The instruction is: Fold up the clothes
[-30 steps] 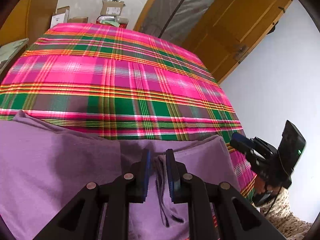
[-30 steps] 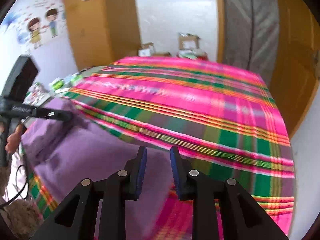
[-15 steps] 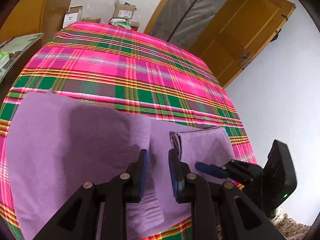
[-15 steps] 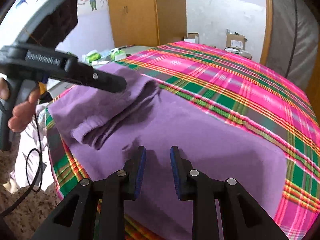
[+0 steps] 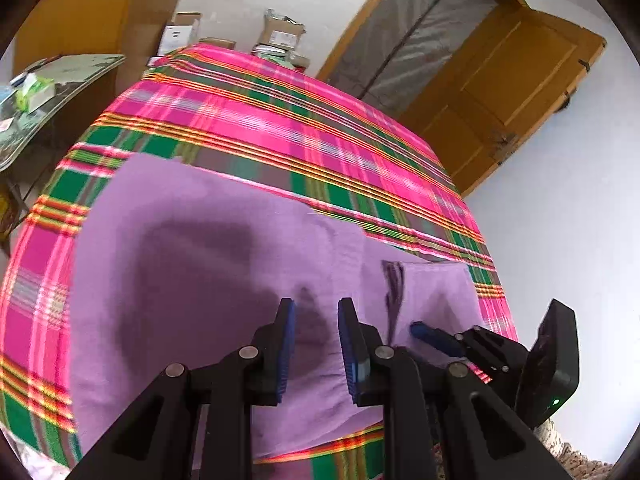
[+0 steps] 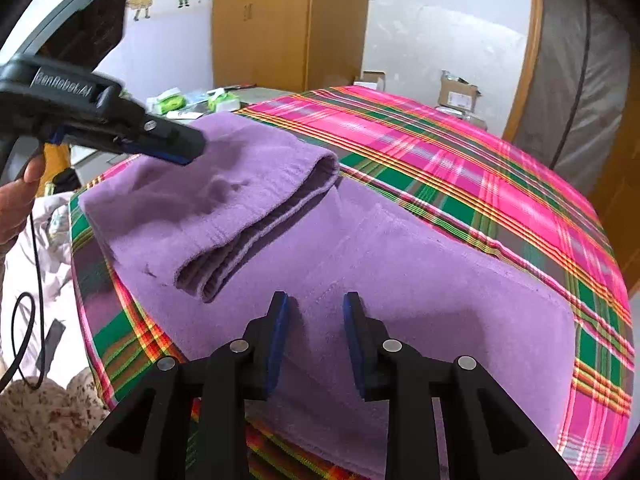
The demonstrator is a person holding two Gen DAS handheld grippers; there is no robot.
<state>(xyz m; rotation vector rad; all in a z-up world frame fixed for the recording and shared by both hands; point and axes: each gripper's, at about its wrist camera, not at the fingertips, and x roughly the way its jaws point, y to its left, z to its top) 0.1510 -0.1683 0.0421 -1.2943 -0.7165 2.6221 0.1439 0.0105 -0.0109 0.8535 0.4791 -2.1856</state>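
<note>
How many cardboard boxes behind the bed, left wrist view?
3. A white-labelled box at far left, a low flat one beside it, and a taller brown one further right. The plaid bed cover may hide more.

Matt, softly napped purple cloth garment (image 6: 400,264), with a stitched hem at the folded sleeve. Woven plaid bedcover (image 5: 280,128), smooth, slightly sheened. Matt black plastic left gripper (image 5: 316,320) and right gripper (image 6: 316,312), blue ribbed pads, bright metal pivot pins. Varnished wooden door (image 5: 512,80), semi-glossy.
</note>
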